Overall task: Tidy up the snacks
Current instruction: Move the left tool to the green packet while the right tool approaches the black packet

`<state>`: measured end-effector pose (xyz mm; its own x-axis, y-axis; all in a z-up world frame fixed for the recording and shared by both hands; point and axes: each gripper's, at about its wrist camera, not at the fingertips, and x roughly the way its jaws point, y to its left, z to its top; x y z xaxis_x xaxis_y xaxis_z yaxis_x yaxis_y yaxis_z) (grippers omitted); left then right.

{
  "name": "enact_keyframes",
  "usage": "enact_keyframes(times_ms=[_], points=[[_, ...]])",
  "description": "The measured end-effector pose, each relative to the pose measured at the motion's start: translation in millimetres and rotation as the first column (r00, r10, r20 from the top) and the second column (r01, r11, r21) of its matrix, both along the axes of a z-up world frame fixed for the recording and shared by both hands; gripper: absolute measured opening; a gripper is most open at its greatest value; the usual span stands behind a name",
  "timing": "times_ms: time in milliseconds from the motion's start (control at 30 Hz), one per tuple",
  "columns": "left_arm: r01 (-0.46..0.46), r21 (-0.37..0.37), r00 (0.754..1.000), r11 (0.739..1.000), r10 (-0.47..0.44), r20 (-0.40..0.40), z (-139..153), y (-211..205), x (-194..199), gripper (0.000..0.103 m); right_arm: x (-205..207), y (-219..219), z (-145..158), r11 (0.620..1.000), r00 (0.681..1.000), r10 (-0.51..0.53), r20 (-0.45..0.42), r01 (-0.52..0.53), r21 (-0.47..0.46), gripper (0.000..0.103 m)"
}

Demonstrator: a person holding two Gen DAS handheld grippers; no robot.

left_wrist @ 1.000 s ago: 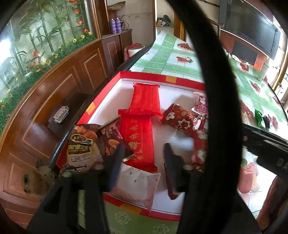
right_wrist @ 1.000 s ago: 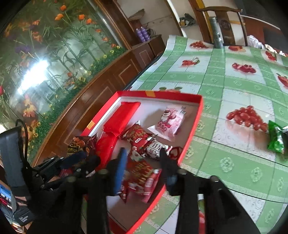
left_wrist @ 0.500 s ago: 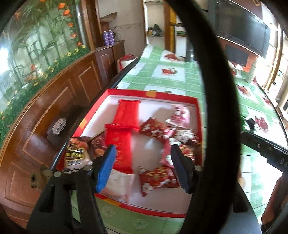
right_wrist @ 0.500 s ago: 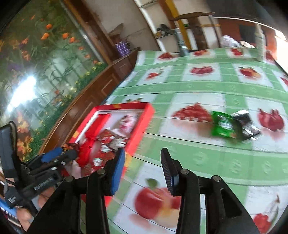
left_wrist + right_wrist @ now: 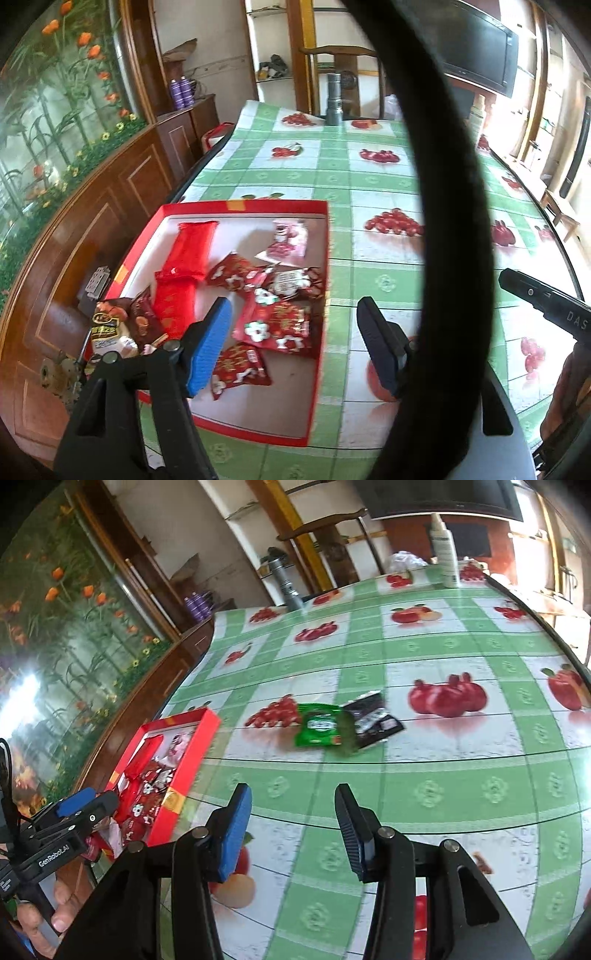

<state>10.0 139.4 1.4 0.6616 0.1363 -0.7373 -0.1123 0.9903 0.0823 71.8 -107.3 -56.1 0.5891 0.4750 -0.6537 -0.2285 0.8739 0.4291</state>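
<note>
A red box (image 5: pixel 325 258) with a white floor holds several snack packets: two red sachets (image 5: pixel 192 247), a pink packet (image 5: pixel 290 236), flowered red packets (image 5: pixel 280 325) and a brown packet (image 5: pixel 107 325). My left gripper (image 5: pixel 295 314) hangs above the box's near right part, jaws opening, nothing between them. In the right wrist view a green packet (image 5: pixel 319 725) and a black packet (image 5: pixel 371 722) lie on the tablecloth, right of the box (image 5: pixel 195 753). My right gripper (image 5: pixel 293 805) is over the cloth short of them, jaws opening and empty. The left gripper (image 5: pixel 86 805) shows at the lower left.
The table carries a green checked cloth (image 5: pixel 443 775) printed with fruit. A grey flask (image 5: pixel 334 99) and a white bottle (image 5: pixel 447 554) stand at its far end. A wooden cabinet (image 5: pixel 110 206) runs along the left edge. A black cable (image 5: pixel 443 221) crosses the left wrist view.
Both grippers have pulled back from the box and opened wider. The right one swung right over the cloth, bringing the green and black packets into view. A red packet now lies in the box's near part.
</note>
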Motion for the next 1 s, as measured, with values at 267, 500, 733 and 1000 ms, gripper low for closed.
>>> enact_keyframes(times_ms=[267,500,733,1000], points=[[0.071,-0.019,0.997,0.997,-0.071,-0.007,1,-31,11,0.076,6,-21,-7,0.999,0.999,-0.043,-0.008,0.042,-0.023,0.047],[0.116,-0.046,0.993,0.992,-0.117,-0.021,-1,-54,24,0.079,32,-24,-11,0.993,0.999,-0.046,0.003,0.046,-0.106,0.051],[0.120,-0.087,0.991,0.989,-0.124,-0.050,-7,-61,44,0.080,73,-7,-17,0.977,1.000,0.008,0.000,-0.008,-0.214,0.051],[0.122,-0.126,0.987,0.984,-0.134,-0.092,-17,-69,77,0.081,100,10,-36,0.934,0.999,0.041,-0.028,-0.049,-0.354,0.034]])
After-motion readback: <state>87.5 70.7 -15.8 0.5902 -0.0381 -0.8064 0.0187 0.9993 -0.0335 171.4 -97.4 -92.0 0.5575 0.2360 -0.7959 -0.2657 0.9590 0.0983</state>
